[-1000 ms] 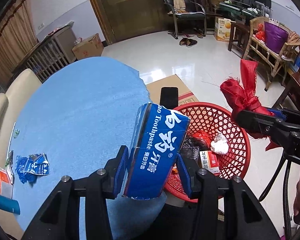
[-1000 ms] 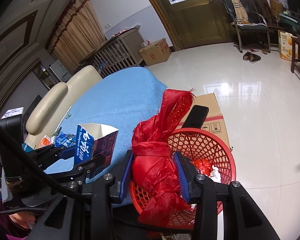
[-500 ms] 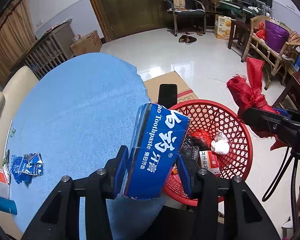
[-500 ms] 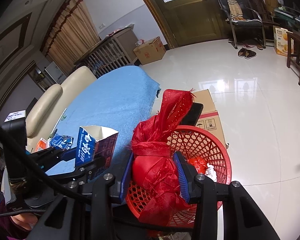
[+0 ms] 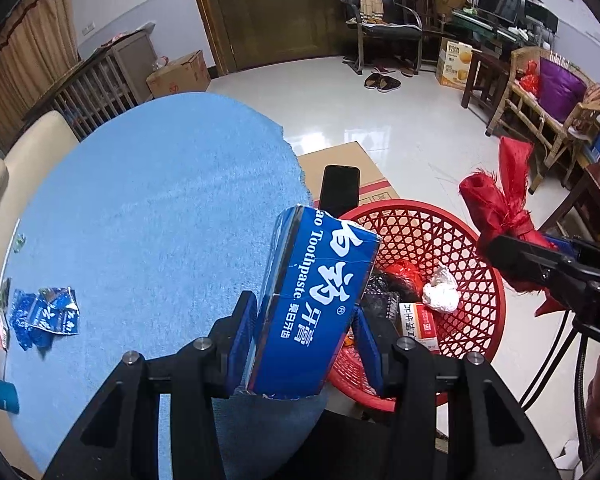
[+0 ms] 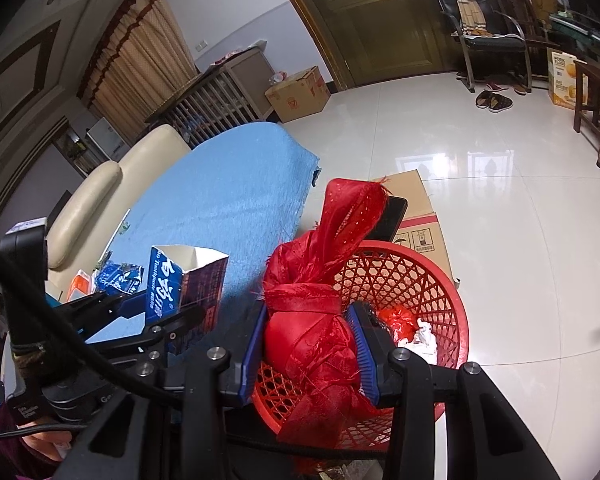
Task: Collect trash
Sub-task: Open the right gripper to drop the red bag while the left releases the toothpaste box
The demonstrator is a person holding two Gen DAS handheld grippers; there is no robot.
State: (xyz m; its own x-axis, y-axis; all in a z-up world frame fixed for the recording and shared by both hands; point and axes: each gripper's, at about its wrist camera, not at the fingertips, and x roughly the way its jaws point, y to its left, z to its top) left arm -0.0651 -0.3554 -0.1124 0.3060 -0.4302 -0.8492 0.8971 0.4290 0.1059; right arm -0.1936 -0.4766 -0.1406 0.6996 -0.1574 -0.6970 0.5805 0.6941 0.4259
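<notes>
My left gripper (image 5: 300, 344) is shut on a blue toothpaste box (image 5: 314, 300), held upright over the edge of the blue-covered table (image 5: 148, 208), beside the red mesh basket (image 5: 476, 280). In the right wrist view, my right gripper (image 6: 310, 344) is shut on a red fabric bundle (image 6: 316, 312) tied with ribbon, hanging above the basket's near rim (image 6: 452, 292). The left wrist view also catches the bundle (image 5: 500, 200) at the right, over the basket's far side. The box (image 6: 184, 280) with its open top shows at the left of the right wrist view.
The basket holds a crumpled white wad (image 5: 440, 296), a red-and-white carton (image 5: 416, 320) and dark wrappers. A torn blue wrapper (image 5: 44, 316) and small packets lie on the table's left. A black phone (image 5: 340, 188) rests on a cardboard box (image 5: 352, 164) behind the basket.
</notes>
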